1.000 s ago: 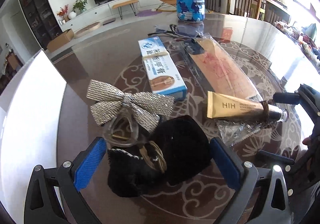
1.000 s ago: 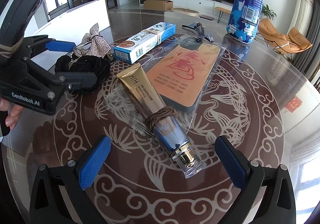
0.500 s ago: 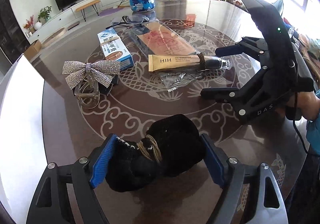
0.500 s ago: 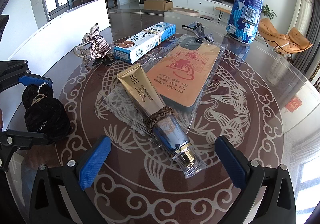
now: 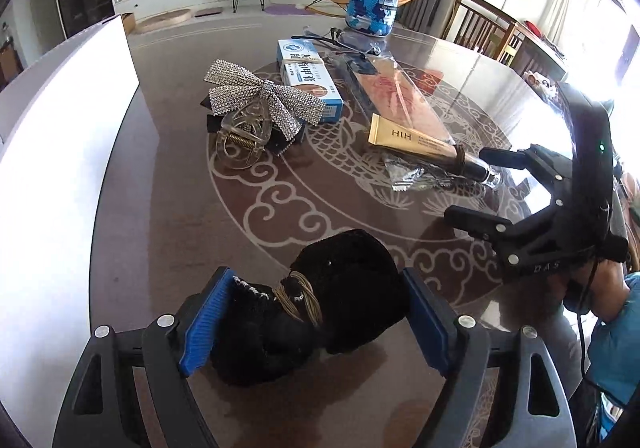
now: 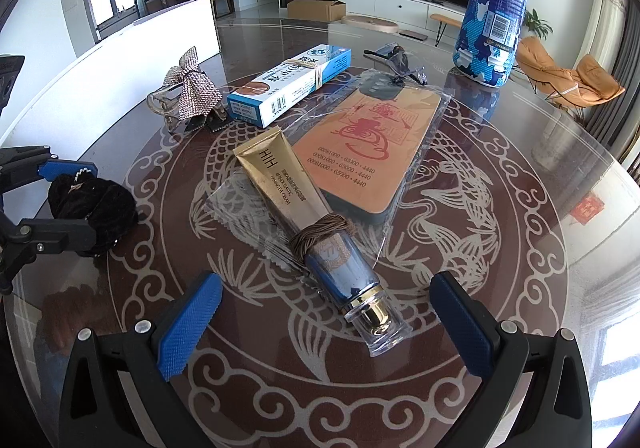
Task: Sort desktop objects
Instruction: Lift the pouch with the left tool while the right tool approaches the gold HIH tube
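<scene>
A: Left gripper [image 5: 312, 322]?
B: Fingers clamped on the black scrunchie [image 5: 320, 308], lower centre of the left wrist view, low over the bench [image 5: 168, 208].

A: Right gripper [image 6: 322, 322]?
B: Fingers apart, holding nothing. The gold tube [image 6: 308, 224] lies centre frame, its clear cap between the fingers, resting partly on the bagged phone case [image 6: 360, 144]. Bow clip [image 6: 192, 92] and blue box [image 6: 290, 84] upper left.

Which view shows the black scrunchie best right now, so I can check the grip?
The left wrist view: the black scrunchie fills the foreground between the left gripper fingers, both blue pads against its sides. The right wrist view shows it small at the left edge, part hidden by those fingers, apart from the open right gripper.
</scene>
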### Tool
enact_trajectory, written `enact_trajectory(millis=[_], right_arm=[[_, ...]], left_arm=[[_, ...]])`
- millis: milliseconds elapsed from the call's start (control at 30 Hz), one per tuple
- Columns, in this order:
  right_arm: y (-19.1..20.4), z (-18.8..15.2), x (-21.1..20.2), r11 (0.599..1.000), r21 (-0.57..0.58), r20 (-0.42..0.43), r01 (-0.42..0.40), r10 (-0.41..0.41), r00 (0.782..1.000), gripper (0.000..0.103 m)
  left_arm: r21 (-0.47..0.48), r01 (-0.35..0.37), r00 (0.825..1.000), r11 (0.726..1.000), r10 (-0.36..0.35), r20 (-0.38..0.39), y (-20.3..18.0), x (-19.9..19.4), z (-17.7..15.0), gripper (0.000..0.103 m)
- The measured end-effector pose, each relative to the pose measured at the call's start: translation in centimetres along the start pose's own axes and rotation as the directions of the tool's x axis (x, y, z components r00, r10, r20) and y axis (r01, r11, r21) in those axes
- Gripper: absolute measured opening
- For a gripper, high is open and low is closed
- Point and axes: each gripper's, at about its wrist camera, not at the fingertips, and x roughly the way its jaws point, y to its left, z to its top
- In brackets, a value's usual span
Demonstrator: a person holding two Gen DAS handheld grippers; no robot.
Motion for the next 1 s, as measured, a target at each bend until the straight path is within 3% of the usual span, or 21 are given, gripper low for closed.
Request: enact_trajectory(millis=[200,400,467,567,667,767,900,1000], right_arm=[[0.0,0.0,0.0,1.0,0.0,0.0,0.0,0.0,1.0,0.103],[0.0,0.0,0.0,1.0,0.0,0.0,0.0,0.0,1.0,0.103],[0.0,0.0,0.0,1.0,0.0,0.0,0.0,0.0,1.0,0.103],[0.0,0.0,0.0,1.0,0.0,0.0,0.0,0.0,1.0,0.103],[0.0,0.0,0.0,1.0,0.0,0.0,0.0,0.0,1.0,0.103],[0.0,0.0,0.0,1.0,0.0,0.0,0.0,0.0,1.0,0.103],[0.0,0.0,0.0,1.0,0.0,0.0,0.0,0.0,1.0,0.103],[0.0,0.0,0.0,1.0,0.0,0.0,0.0,0.0,1.0,0.103]], left_arm=[[0.031,-0.008,1.0,0.999,0.007,0.018,-1.3,-2.2,-1.2,0.082],[-0.028,-0.003,0.999,1.0,0.004,0.047,-0.4,-2.8,-0.6,0.082],[-0.004,0.027,0.999,1.0,-0.027,0.039,-0.5,-2.9,-0.5,0.082],[0.107,0.077,0.997,0.991,-0.079,0.018,-1.6,-3.3,-0.7,0.082],[0.265,0.058,0.998,0.962,-0.05,-0.035,-3.2,-3.4,-1.2,0.082],[0.403,0.008,0.998,0.915,0.015,-0.054,-4.0,-3.5,-1.6,0.082],[0.461,0.036,0.995,0.887,0.012,-0.101,-3.7,-2.5,-0.8,0.082],[0.55,0.036,0.988,0.835,0.051,-0.143,-4.3,-0.5,-1.1,0.082]])
